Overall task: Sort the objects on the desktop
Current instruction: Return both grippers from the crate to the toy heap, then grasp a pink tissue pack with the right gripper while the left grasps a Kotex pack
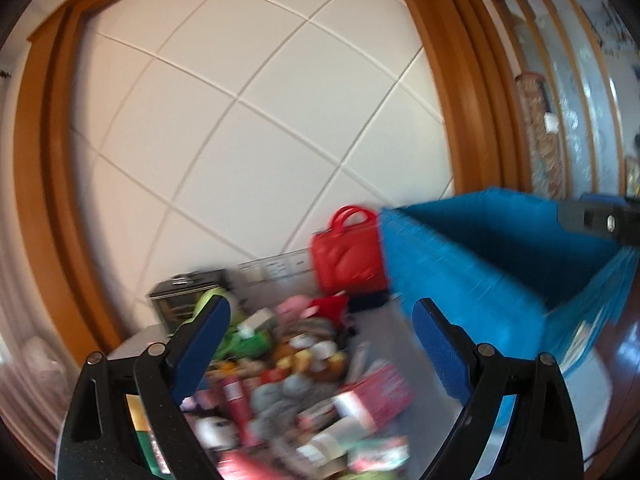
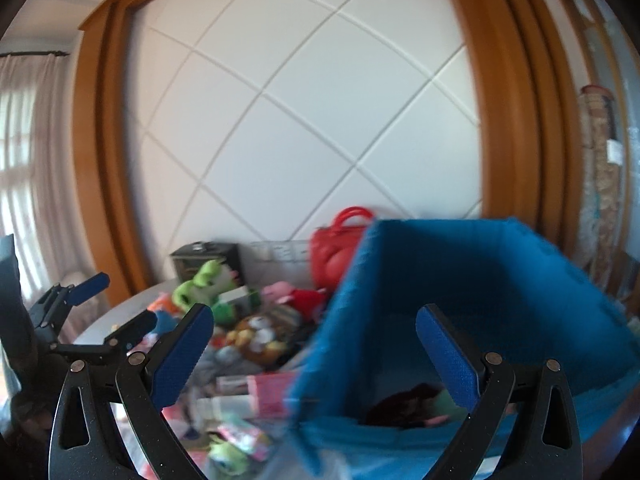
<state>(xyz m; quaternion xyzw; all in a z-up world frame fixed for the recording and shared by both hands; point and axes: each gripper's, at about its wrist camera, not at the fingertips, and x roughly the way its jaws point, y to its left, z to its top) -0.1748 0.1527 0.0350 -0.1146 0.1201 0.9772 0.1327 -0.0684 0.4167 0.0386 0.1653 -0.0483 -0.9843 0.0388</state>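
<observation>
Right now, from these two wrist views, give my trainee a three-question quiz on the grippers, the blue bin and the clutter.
1. True or false: the left gripper is clamped on a toy.
2. What stands against the wall just left of the blue bin? A) a red bag B) a yellow bucket C) a white kettle
3. Fill in: in the right wrist view, the blue bin already holds at least one ____ item at its bottom.

Key
1. False: its jaws stand wide with nothing between them, as do those of the right gripper.
2. A, the red bag.
3. Dark: a dark item, too blurred to name; the toy pile lies outside.
</observation>
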